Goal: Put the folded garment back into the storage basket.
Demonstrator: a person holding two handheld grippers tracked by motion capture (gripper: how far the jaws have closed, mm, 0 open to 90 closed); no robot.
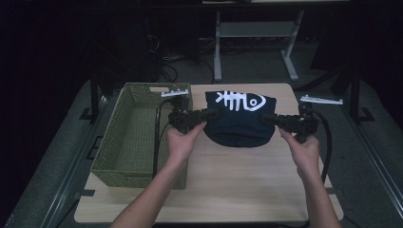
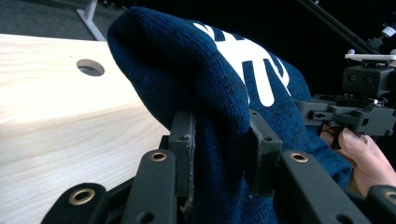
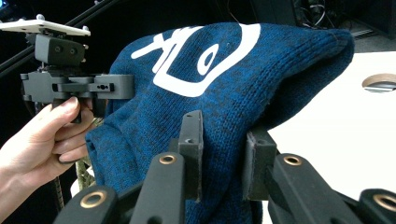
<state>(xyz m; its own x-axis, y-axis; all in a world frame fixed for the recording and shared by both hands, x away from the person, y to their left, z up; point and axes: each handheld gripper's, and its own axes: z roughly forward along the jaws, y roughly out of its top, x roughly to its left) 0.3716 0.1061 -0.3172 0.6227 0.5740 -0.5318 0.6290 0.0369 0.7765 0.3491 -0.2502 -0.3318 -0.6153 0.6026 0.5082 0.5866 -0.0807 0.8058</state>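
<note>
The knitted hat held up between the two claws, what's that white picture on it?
A white fish skeleton on the dark blue knit hat, clearest in the high view.

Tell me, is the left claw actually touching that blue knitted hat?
Touching. In the left gripper view, the left gripper has both jaws pressed against a fold of the hat.

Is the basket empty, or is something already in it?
Empty, as far as the high view shows: the basket has bare woven floor inside. The hat is outside it, held over the table.

Dim room with dark surroundings; overhead light brightens the pale counter (image 1: 228,180), which glares nearly white in the right gripper view.
</note>
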